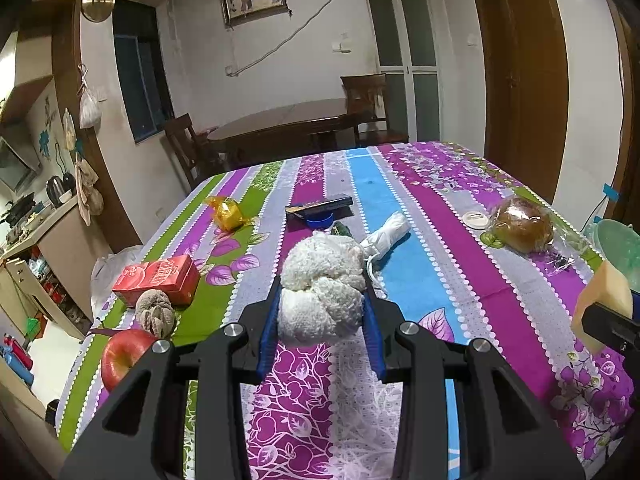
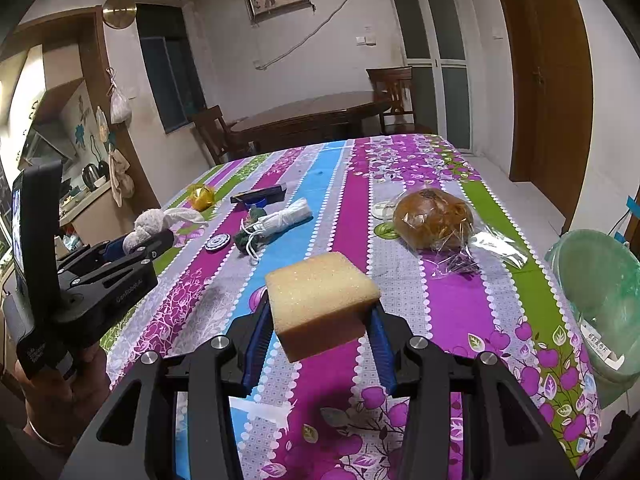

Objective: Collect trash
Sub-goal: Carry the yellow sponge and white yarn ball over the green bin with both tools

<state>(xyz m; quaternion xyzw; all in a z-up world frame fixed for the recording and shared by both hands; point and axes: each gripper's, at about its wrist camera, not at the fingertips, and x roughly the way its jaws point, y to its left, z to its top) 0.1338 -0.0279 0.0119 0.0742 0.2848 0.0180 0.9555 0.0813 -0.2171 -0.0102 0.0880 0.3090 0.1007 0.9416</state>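
My left gripper (image 1: 322,314) is shut on a fluffy white cloth (image 1: 320,284), held above the striped tablecloth (image 1: 440,280); from the right wrist view the same gripper (image 2: 142,242) and cloth (image 2: 148,220) show at the left, held by a person's hand. My right gripper (image 2: 320,320) is shut on a yellow sponge block (image 2: 320,300), whose corner (image 1: 604,296) shows at the right edge of the left wrist view. A green-lined trash bin (image 2: 600,292) stands off the table's right edge.
On the table lie a red carton (image 1: 160,280), an apple (image 1: 122,356), a brown wad (image 1: 154,314), a yellow wrapper (image 1: 228,213), a dark box (image 1: 320,205), a rolled white bag (image 1: 386,236), a wrapped bun (image 1: 522,222) and a white lid (image 1: 474,218).
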